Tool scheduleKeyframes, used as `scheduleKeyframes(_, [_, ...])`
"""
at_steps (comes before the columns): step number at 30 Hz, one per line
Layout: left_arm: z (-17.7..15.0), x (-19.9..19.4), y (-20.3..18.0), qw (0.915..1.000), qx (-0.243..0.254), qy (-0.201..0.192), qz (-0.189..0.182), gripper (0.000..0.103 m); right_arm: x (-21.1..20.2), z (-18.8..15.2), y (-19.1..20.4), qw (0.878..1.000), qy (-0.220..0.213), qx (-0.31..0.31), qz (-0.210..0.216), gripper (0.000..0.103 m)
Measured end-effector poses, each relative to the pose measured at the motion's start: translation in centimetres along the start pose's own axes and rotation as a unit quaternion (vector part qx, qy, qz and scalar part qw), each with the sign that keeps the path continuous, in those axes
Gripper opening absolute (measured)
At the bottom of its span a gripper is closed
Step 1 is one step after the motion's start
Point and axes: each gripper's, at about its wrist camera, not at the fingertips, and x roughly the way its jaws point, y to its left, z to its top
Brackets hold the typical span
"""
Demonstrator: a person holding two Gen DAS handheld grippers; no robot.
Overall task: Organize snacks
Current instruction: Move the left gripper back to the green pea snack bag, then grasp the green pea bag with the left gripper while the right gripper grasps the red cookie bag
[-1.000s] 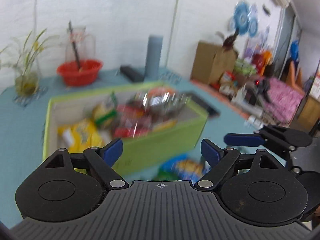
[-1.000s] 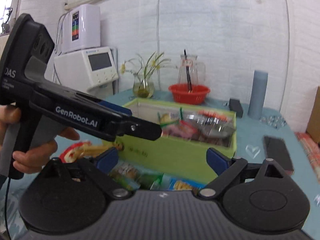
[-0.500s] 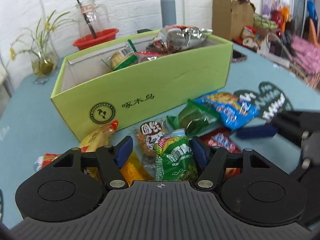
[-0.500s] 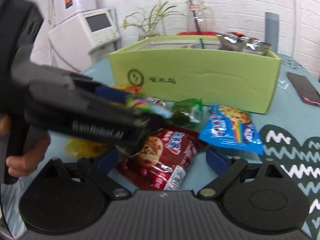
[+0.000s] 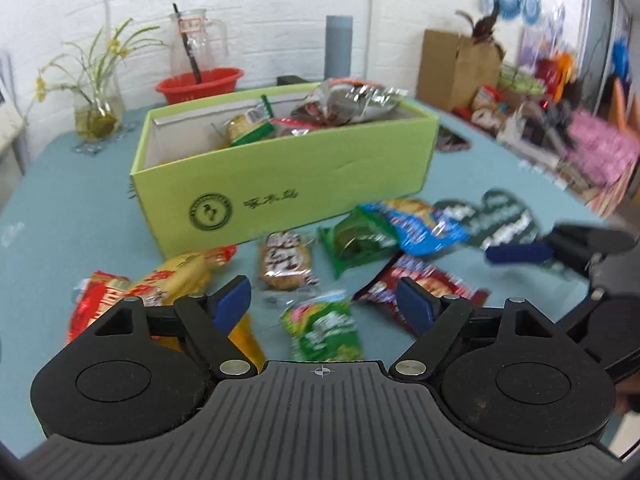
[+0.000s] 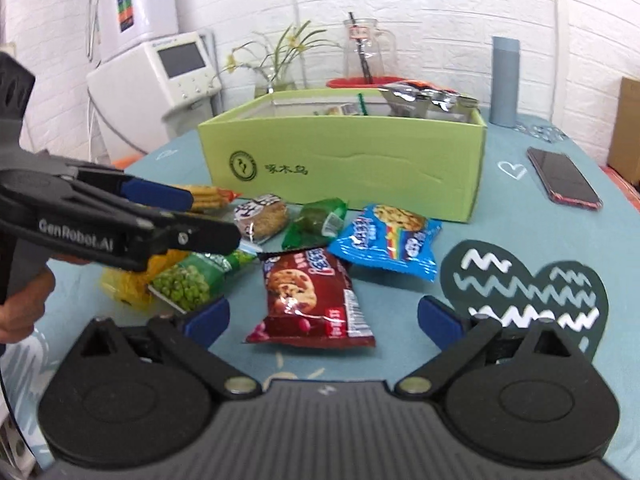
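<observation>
Movement: both hand-held grippers are dropping from above the box toward the loose packets, which a second earlier were sitting low and partly hidden in both wrist views.
Left gripper [image 5: 326,304]: its blue-tipped jaws are spreading and opening wider, pinching nothing; the crinkly green pea packet [image 5: 324,330] is lying on the cloth between them.
Right gripper [image 6: 323,318]: its jaws are also widening, empty, straddling the glossy dark-red cookie packet [image 6: 310,294].
Risk, near: the two grippers are working close together over one pile, so one could be nudging the other's packet aside or clipping its fingers.
Risk, grip: slick foil could be sliding out of a shallow pinch, or a neighbour such as the shiny blue cookie packet [image 6: 386,242] could be coming up with it.
Risk, far: the lime-green cardboard box [image 6: 344,164] is already holding a heaped silver foil bag [image 5: 352,100], so a packet dropped on top could be spilling back onto the teal tablecloth [image 6: 520,216].
</observation>
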Motion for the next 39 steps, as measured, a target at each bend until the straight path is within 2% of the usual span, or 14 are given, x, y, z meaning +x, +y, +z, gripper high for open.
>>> scheduleKeyframes(2, [-0.8, 0.4, -0.2, 0.9997, 0.014, 0.011, 0.017, 0.062, 0.8, 0.3, 0.6, 1.0, 0.004, -0.015, -0.002, 0.098])
scheduleKeyframes(5, [-1.2, 0.5, 0.0, 0.9999, 0.012, 0.008, 0.0, 0.058, 1.9, 0.6, 0.6, 1.0, 0.014, -0.019, 0.005, 0.098])
scheduleKeyframes(8, [-1.3, 1.1, 0.0, 0.9995, 0.007, 0.015, -0.027, 0.045, 2.7, 0.7, 0.8, 0.999, 0.025, -0.027, 0.002, 0.098])
scheduleKeyframes(10, [-1.4, 2.0, 0.2, 0.9989, 0.003, 0.03, -0.036, 0.043, 3.2, 0.6, 1.1, 0.998, 0.035, -0.044, -0.012, 0.098])
scheduleKeyframes(12, [-1.8, 2.5, 1.0, 0.9977, -0.022, 0.039, -0.051, 0.029, 3.2, 0.6, 0.8, 0.999, 0.033, -0.043, -0.002, 0.095])
scheduleKeyframes(13, [-1.9, 2.4, 0.8, 0.9986, -0.009, 0.038, -0.036, 0.017, 2.9, 0.6, 0.8, 0.999, 0.026, -0.04, 0.006, 0.08])
scheduleKeyframes(14, [-2.1, 2.2, 0.8, 0.9986, -0.01, 0.037, -0.035, 0.015, 2.5, 0.6, 0.9, 0.999, 0.019, -0.044, 0.008, 0.054])
scheduleKeyframes(22, [-0.9, -1.1, 3.4, 0.9843, -0.095, 0.021, -0.147, 0.013, 0.0, 1.5, 1.4, 0.998, -0.002, -0.003, 0.07, 0.047])
scheduleKeyframes(25, [1.1, -1.9, 4.6, 0.9812, -0.107, -0.004, -0.161, 0.014, -0.4, 3.3, 0.8, 0.996, -0.017, 0.005, 0.083, 0.031])
scheduleKeyframes(27, [2.0, -1.8, 5.2, 0.983, -0.105, -0.012, -0.15, 0.014, 0.2, 3.8, 0.7, 0.998, -0.009, -0.011, 0.059, 0.035])
scheduleKeyframes(29, [1.8, -1.7, 5.3, 0.984, -0.103, -0.011, -0.145, 0.012, 0.4, 3.2, 0.8, 0.999, -0.006, -0.015, 0.039, 0.088])
scheduleKeyframes(30, [1.5, -1.5, 5.2, 0.983, -0.103, -0.005, -0.152, 0.01, 0.3, 2.7, 0.7, 0.999, -0.007, -0.007, 0.042, 0.098])
scheduleKeyframes(36, [-0.3, 0.6, 3.7, 0.9817, -0.095, 0.031, -0.162, 0.011, 0.3, 1.3, 1.3, 0.999, 0.027, -0.004, 0.038, 0.103])
scheduleKeyframes(39, [-0.5, 0.9, 3.6, 0.9818, -0.1, 0.035, -0.158, 0.021, 1.1, 0.8, 2.3, 0.998, 0.047, -0.031, 0.028, 0.103])
